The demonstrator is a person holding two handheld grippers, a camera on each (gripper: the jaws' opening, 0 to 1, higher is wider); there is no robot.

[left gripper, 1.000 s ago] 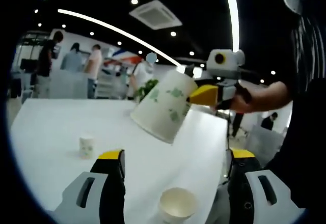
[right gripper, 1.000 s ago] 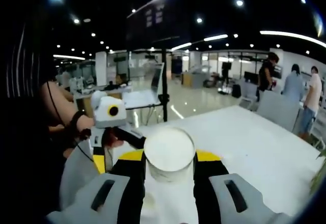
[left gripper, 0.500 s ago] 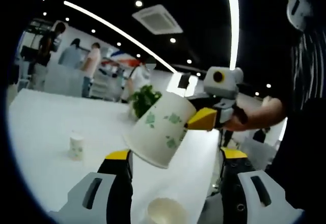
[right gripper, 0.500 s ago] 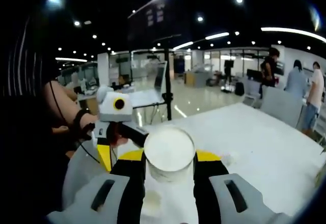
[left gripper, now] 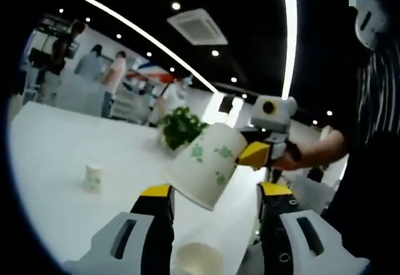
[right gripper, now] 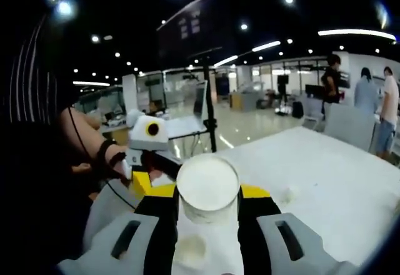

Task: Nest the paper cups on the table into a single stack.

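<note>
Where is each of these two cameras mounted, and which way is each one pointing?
Left gripper view: rides on the left claw, facing across the white table at the right claw carrying a green-patterned cup, an open cup below; the person's forearm shows.
Right gripper view: rides on the right claw, looking over the held cup toward the left claw and hand.
Shared: the held cup, table, both claws.

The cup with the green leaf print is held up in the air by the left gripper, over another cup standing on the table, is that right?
Not quite: the right gripper holds it, not the left. In the left gripper view it reaches in from the right, shut on the leaf-print cup, with the left gripper's fingers bare. The cup does hang above the cup on the table.
</note>
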